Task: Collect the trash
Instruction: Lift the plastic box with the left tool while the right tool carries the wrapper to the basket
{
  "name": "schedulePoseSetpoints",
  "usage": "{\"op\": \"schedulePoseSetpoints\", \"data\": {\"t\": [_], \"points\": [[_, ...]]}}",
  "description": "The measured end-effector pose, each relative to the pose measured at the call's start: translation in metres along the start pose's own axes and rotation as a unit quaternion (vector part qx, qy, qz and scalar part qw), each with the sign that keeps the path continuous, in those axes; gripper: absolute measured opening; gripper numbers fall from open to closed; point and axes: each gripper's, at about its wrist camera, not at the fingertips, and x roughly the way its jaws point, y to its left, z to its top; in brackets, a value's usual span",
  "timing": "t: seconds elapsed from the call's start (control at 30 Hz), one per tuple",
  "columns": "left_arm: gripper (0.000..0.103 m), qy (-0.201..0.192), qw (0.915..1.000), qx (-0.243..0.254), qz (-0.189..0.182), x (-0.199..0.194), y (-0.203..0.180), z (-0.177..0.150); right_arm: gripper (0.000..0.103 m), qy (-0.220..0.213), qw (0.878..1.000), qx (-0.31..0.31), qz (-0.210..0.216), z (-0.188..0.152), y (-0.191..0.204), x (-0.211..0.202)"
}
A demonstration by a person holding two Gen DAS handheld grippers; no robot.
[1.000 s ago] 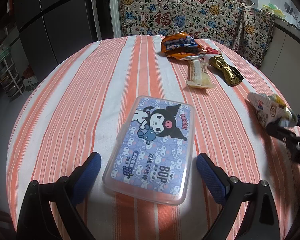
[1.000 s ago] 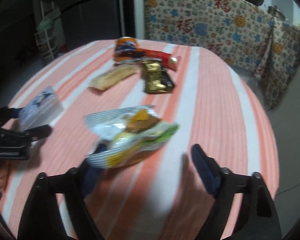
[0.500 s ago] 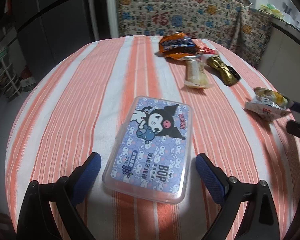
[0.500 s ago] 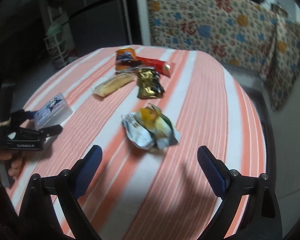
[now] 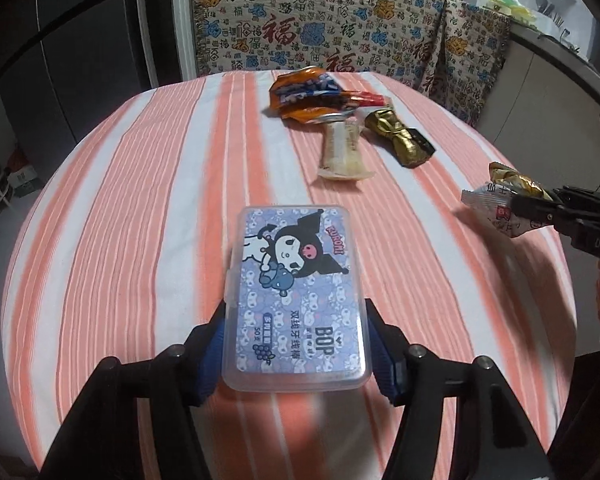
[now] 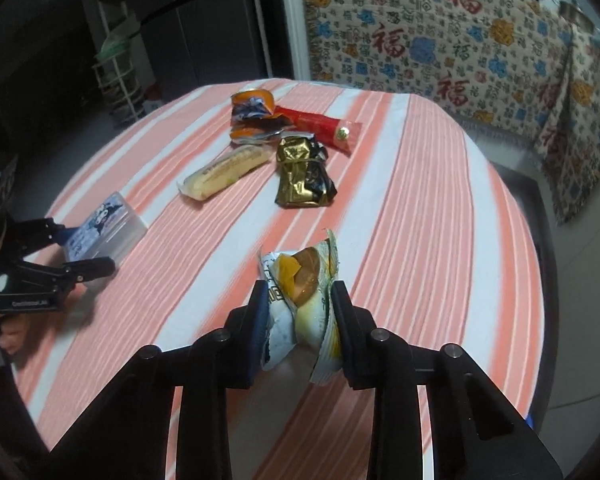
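Observation:
On the round table with the orange-and-white striped cloth (image 5: 148, 208) lies a clear plastic floss box (image 5: 296, 280) with a cartoon label. My left gripper (image 5: 295, 308) is closing on it, and its blue pads touch both long sides of the box. The right wrist view shows the same grip on the box (image 6: 108, 224), at the left. My right gripper (image 6: 299, 288) is closing on a crumpled white, yellow and green wrapper (image 6: 300, 276), which is squeezed between the pads. That wrapper (image 5: 496, 204) also appears at the right of the left wrist view.
At the far side lie an orange-and-blue bag (image 5: 304, 92), a red wrapper (image 6: 320, 124), a gold-and-black wrapper (image 5: 396, 140) and a pale bar in clear wrap (image 5: 342, 152). Furniture under a patterned throw (image 5: 340, 32) stands behind the table. A dark fridge (image 5: 60, 60) is at the left.
Both grippers stood wide open half a second ago. The left jaws have closed in on the floss box. The right jaws have closed on the crumpled wrapper that lay loose on the cloth.

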Motion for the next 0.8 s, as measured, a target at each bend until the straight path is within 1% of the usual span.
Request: {"op": "schedulePoseSetpoints", "data": {"t": [0.13,0.23,0.43,0.5,0.67,0.8], "points": [[0.062,-0.012,0.9998,0.004,-0.017,-0.011,-0.024,-0.007,0.028,-0.014,1.000,0.025,0.006,-0.010,-0.009,-0.021],[0.062,-0.014,0.9991,-0.004,-0.041,-0.014,-0.046,-0.010,0.028,-0.016,0.999,0.040,0.005,-0.019,-0.015,-0.029],[0.062,-0.017,0.9968,0.017,-0.076,-0.017,-0.107,-0.007,0.028,-0.037,0.996,0.077,-0.002,-0.038,-0.042,-0.059],[0.062,-0.015,0.9952,0.028,-0.092,-0.017,-0.133,-0.004,0.028,-0.044,0.995,0.094,-0.014,-0.046,-0.057,-0.070],[0.062,-0.013,0.9890,0.072,-0.129,-0.014,-0.204,0.001,0.028,-0.051,0.985,0.151,-0.066,-0.079,-0.114,-0.105],[0.062,-0.009,0.9814,0.102,-0.162,-0.008,-0.262,0.008,0.028,-0.047,0.971,0.205,-0.118,-0.114,-0.163,-0.133]]}}
